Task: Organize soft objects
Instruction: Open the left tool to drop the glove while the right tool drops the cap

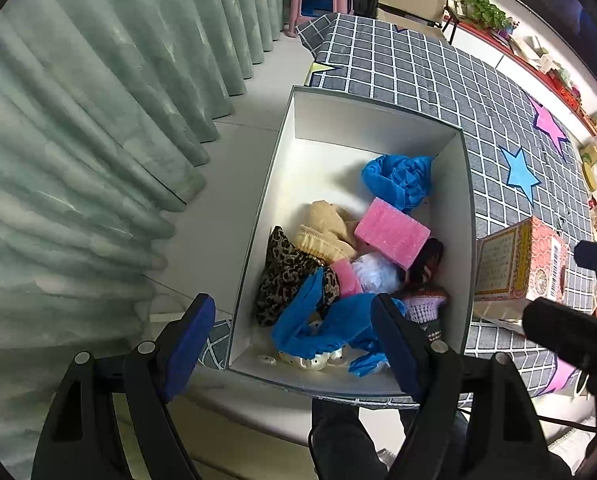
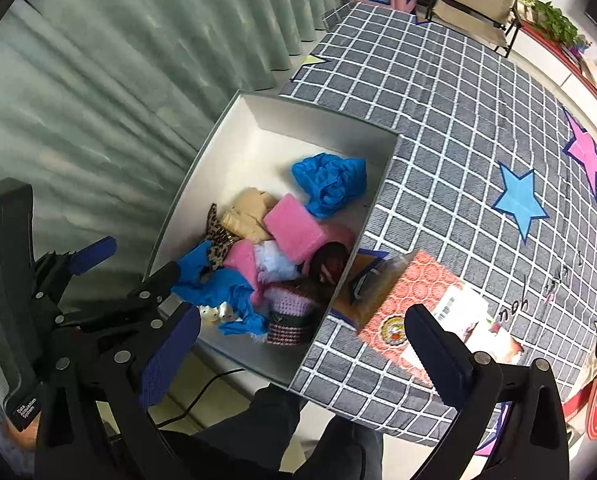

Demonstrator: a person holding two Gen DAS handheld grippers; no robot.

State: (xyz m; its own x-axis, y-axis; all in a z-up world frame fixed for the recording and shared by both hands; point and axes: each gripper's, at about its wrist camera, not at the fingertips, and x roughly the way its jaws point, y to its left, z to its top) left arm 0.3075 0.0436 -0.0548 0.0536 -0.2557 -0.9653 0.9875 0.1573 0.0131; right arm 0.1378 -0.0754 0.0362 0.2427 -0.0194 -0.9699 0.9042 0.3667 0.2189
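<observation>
white box (image 1: 282,184) at table edge, far half bare

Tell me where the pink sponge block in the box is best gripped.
Probably across the two long sides of the pink sponge block, coming from above. It lies tilted on top of the pile in the white box with its broad face up, and the box walls seem to block a sideways approach.

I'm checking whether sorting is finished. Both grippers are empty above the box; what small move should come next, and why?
Probably swing the right gripper toward the patterned carton on the checked cloth. It sits outside the white box, where the soft things already lie, though it may not be soft.
</observation>
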